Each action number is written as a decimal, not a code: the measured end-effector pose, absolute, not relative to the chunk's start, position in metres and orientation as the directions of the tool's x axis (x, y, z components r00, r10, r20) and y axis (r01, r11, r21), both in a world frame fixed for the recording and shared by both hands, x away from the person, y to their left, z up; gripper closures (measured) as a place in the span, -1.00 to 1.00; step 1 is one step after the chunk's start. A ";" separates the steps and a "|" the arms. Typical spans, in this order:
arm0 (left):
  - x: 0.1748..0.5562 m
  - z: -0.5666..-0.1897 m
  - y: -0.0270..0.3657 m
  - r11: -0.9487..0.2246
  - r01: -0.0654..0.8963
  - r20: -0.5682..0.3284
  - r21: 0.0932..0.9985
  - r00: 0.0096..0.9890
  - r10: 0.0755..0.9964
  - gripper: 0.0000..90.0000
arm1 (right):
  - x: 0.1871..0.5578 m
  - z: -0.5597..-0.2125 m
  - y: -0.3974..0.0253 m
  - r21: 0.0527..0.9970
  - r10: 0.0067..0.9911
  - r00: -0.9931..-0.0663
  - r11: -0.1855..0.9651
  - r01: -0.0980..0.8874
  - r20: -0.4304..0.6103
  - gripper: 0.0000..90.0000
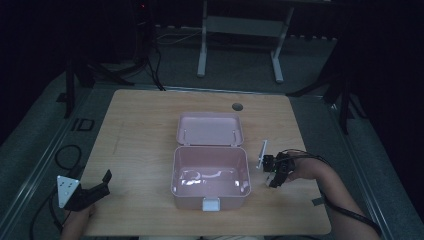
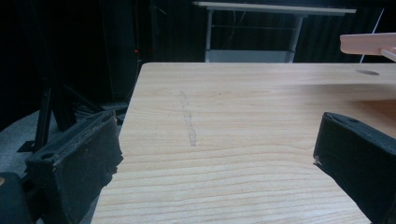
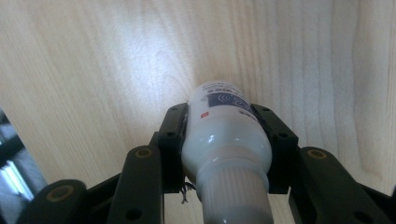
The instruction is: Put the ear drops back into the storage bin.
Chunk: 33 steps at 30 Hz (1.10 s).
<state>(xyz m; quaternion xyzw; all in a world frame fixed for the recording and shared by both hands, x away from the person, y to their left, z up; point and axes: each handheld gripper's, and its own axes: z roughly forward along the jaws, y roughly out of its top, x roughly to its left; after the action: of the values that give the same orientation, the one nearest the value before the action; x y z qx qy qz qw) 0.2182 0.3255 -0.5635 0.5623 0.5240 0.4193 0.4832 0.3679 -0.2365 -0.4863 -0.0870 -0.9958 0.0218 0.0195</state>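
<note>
A pink box (image 1: 210,175) stands open in the middle of the wooden table (image 1: 140,130), its lid (image 1: 210,129) lying back behind it. In the right gripper view a small white bottle (image 3: 225,140) with a ribbed cap and a dark label is clamped between the two black jaws, pointing down at the table top. My right gripper (image 1: 274,172) hovers just right of the box, shut on that bottle. My left gripper (image 1: 95,189) rests at the table's front left corner, its jaws wide apart with bare wood between them (image 2: 219,154).
A round cable hole (image 1: 237,106) sits near the table's far edge. Cables lie on the floor to the left (image 1: 67,155). A white desk frame (image 1: 240,40) stands beyond the table. Part of the pink lid (image 2: 369,44) shows at the upper right of the left gripper view.
</note>
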 end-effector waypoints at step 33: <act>0.218 -0.563 0.325 0.015 0.184 -0.033 0.983 0.096 0.995 -0.98 | 0.330 -0.471 -0.223 -0.148 -0.071 -0.997 0.987 -0.071 0.004 0.33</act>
<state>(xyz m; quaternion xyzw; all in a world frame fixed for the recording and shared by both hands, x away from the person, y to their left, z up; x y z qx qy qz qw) 0.2182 0.3251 -0.5635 0.5619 0.5246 0.4206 0.4818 0.3303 -0.2231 -0.4711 0.0355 -0.9966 0.0740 -0.0007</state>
